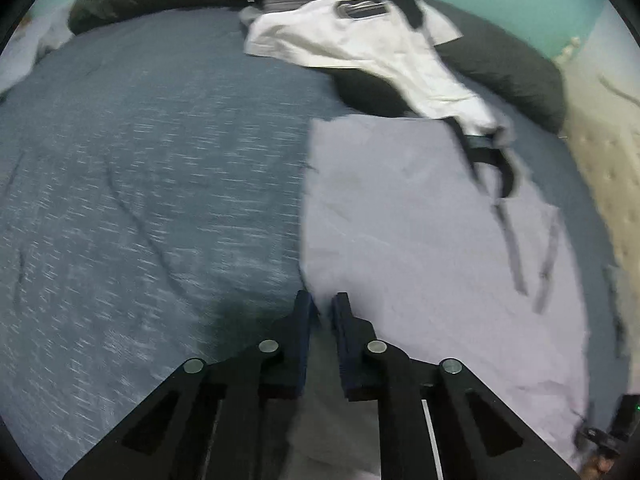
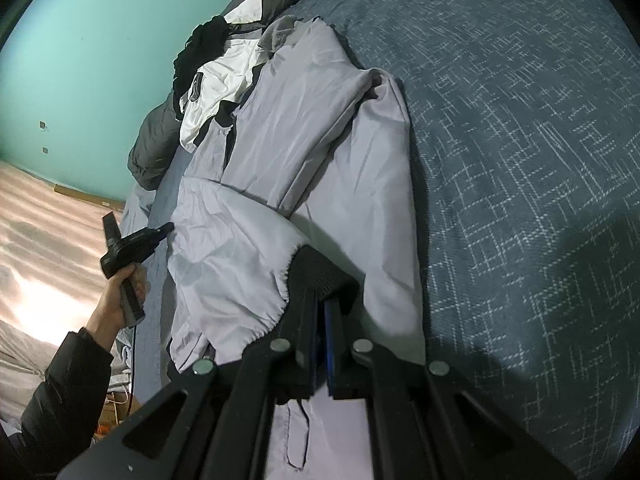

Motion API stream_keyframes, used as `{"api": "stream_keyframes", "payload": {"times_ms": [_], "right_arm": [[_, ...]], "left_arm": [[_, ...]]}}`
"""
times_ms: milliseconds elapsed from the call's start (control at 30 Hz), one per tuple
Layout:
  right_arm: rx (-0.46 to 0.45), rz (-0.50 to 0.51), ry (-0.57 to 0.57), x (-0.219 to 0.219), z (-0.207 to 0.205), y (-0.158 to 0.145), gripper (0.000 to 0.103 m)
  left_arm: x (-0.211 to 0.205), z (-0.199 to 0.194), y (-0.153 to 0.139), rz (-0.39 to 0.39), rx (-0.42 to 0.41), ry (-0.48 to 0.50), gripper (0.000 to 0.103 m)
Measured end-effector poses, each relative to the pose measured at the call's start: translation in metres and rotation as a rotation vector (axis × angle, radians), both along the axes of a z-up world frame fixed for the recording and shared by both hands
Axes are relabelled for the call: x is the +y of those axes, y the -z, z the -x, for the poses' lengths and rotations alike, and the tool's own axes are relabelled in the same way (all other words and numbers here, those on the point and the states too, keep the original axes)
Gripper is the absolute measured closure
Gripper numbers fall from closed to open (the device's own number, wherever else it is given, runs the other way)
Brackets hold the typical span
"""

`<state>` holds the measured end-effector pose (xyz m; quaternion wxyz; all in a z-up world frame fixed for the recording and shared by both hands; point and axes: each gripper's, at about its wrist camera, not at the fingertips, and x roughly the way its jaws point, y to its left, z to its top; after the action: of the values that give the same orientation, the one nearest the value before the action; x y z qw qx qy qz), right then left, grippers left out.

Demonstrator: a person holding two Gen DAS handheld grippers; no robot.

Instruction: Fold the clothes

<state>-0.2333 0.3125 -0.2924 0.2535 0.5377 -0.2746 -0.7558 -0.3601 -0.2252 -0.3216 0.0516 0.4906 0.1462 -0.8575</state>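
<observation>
Lavender jacket [image 2: 320, 152], wrinkled, with dark ribbed cuffs, lies along the bed [image 2: 520, 160] edge; blue cover stays bare beside it. Left gripper [image 1: 322, 304] pinches its edge, right gripper [image 2: 320, 304] clamps one cuff [image 2: 316, 272]. One white-and-black garment [image 1: 360, 40] heaps near two dark pillows [image 1: 512, 68].

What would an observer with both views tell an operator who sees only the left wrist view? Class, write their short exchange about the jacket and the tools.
Operator: Is the right tool holding anything?
Observer: Yes. The right tool is shut on the black ribbed cuff of the pale jacket.
Operator: Who holds my tool?
Observer: A hand in a dark sleeve grips the left tool, whose tip is at the jacket's edge.
</observation>
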Motion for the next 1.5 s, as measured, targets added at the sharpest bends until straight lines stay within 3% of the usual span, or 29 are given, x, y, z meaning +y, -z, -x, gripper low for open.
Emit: {"api": "stream_keyframes", "payload": {"times_ms": [100, 267, 400, 533, 700, 767, 833, 867, 933, 1033, 1133, 1167, 1200, 1233, 1367, 1500], "right_arm": [[-0.002, -0.001, 0.0, 0.0, 0.001, 0.001, 0.1], [0.0, 0.002, 0.0, 0.001, 0.001, 0.0, 0.1], [-0.002, 0.003, 0.001, 0.0, 0.0, 0.001, 0.1], [-0.004, 0.008, 0.005, 0.0, -0.001, 0.001, 0.1], [-0.004, 0.009, 0.004, 0.0, 0.001, 0.0, 0.1], [-0.005, 0.011, 0.005, 0.0, 0.001, 0.0, 0.1], [-0.002, 0.013, 0.005, 0.0, 0.001, 0.0, 0.1], [-0.001, 0.013, 0.005, 0.0, 0.001, -0.001, 0.1], [-0.002, 0.013, 0.004, 0.0, 0.001, 0.0, 0.1], [-0.003, 0.014, 0.006, 0.0, 0.001, 0.0, 0.1], [-0.004, 0.014, 0.008, 0.0, 0.001, 0.0, 0.1], [-0.004, 0.014, 0.008, 0.0, 0.001, 0.0, 0.1], [-0.004, 0.015, 0.006, 0.0, 0.001, 0.0, 0.1], [-0.004, 0.017, 0.004, -0.001, 0.001, 0.0, 0.1], [-0.001, 0.018, -0.005, -0.002, 0.001, 0.0, 0.1], [0.0, 0.018, -0.011, -0.003, 0.002, -0.001, 0.1]], "left_arm": [[-0.01, 0.002, -0.002, 0.055, 0.003, -0.035, 0.102], [-0.016, -0.011, -0.017, -0.078, 0.061, 0.018, 0.1], [-0.009, -0.018, -0.012, -0.125, 0.04, 0.068, 0.082], [-0.004, -0.024, 0.0, -0.126, 0.007, 0.076, 0.081], [-0.023, -0.033, 0.003, -0.045, -0.003, -0.051, 0.097], [-0.031, -0.041, 0.001, -0.102, 0.014, -0.063, 0.097], [-0.026, -0.047, -0.001, -0.158, 0.033, -0.013, 0.095], [-0.022, -0.05, -0.002, -0.158, 0.034, 0.013, 0.094], [-0.016, -0.053, -0.001, -0.163, 0.032, 0.049, 0.071], [-0.012, -0.054, 0.004, -0.172, 0.028, 0.065, 0.064], [-0.01, -0.056, 0.011, -0.197, 0.022, 0.078, 0.065], [-0.01, -0.057, 0.012, -0.197, 0.017, 0.075, 0.07], [-0.011, -0.059, 0.013, -0.214, 0.02, 0.07, 0.085], [-0.012, -0.061, 0.014, -0.227, 0.025, 0.062, 0.089], [-0.015, -0.068, 0.012, -0.241, 0.05, -0.001, 0.095], [-0.025, -0.078, 0.015, -0.309, 0.067, -0.099, 0.097]]}}
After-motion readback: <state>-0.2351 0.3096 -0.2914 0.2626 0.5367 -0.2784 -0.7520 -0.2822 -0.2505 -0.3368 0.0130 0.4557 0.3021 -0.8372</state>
